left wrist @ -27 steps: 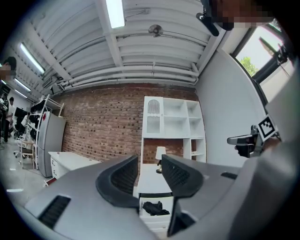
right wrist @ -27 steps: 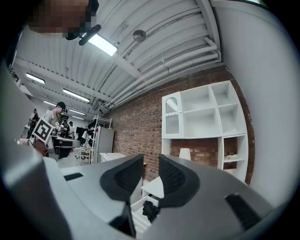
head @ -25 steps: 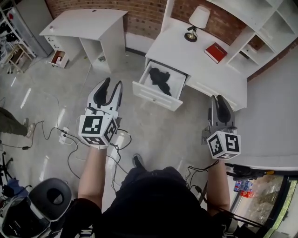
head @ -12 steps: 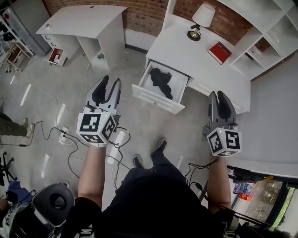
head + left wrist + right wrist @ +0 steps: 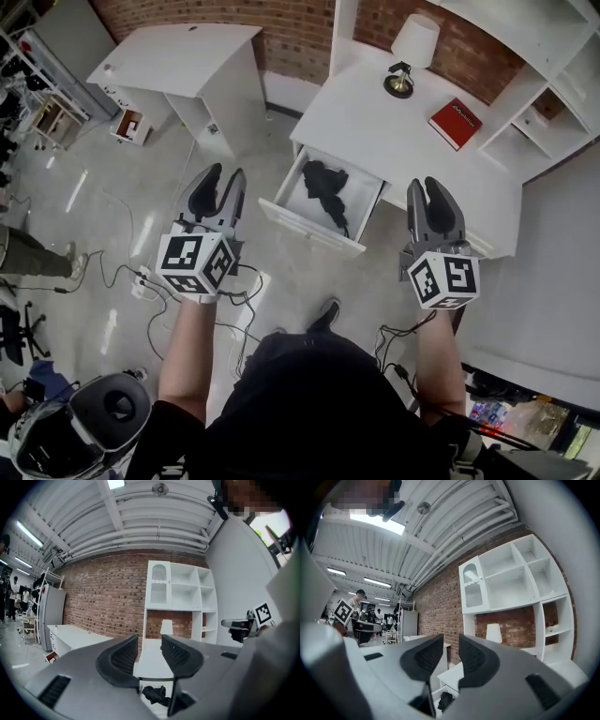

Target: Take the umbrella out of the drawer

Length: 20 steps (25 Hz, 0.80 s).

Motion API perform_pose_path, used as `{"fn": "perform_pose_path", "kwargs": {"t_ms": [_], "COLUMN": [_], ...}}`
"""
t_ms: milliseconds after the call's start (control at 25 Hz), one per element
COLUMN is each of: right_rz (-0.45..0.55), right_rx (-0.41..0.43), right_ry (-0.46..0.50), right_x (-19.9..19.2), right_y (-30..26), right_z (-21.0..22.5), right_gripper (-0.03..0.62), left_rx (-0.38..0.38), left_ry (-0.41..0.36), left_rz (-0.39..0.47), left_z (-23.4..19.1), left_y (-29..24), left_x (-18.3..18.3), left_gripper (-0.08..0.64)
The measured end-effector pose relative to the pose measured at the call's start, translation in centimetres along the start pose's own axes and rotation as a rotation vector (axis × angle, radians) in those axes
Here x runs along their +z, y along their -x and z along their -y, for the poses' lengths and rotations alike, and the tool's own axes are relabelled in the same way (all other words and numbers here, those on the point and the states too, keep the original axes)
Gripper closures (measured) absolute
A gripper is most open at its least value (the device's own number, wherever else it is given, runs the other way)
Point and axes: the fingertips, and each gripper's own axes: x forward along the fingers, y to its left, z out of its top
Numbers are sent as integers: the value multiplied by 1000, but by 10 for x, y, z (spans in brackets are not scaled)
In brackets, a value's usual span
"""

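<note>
I hold my left gripper (image 5: 223, 178) and right gripper (image 5: 427, 187) level, flanking the open drawer (image 5: 309, 228). Both have their jaws parted with nothing between them, ready, I judge, to reach in. The black umbrella (image 5: 324, 187) lies inside the drawer, untouched. The white counter (image 5: 375, 112) carries a lamp (image 5: 411, 52) and a red book (image 5: 456, 123). A brick wall (image 5: 300, 28) stands behind, and cables (image 5: 131, 277) trail across the grey floor (image 5: 300, 272).

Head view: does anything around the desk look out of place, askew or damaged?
Nothing looks damaged or spilled. The one oddity: the drawer stands pulled open, the black umbrella lying crumpled inside it.
</note>
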Motion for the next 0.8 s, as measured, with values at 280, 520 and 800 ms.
{"fn": "perform_pose_path", "kwargs": {"t_ms": [280, 520, 800], "right_rz": [-7, -36, -65], "right_rx": [27, 38, 16], "right_ry": [-25, -40, -18], "right_x": [-7, -26, -34], "right_y": [-25, -49, -85], "right_z": [47, 63, 70], "right_gripper": [494, 494, 494], "left_rx": [18, 5, -40], "left_ry": [-11, -10, 9], "left_rz": [-50, -84, -112], "left_z": [28, 31, 13], "left_y": [-39, -71, -119], "left_x": [-10, -25, -42], "left_gripper": [405, 405, 405]}}
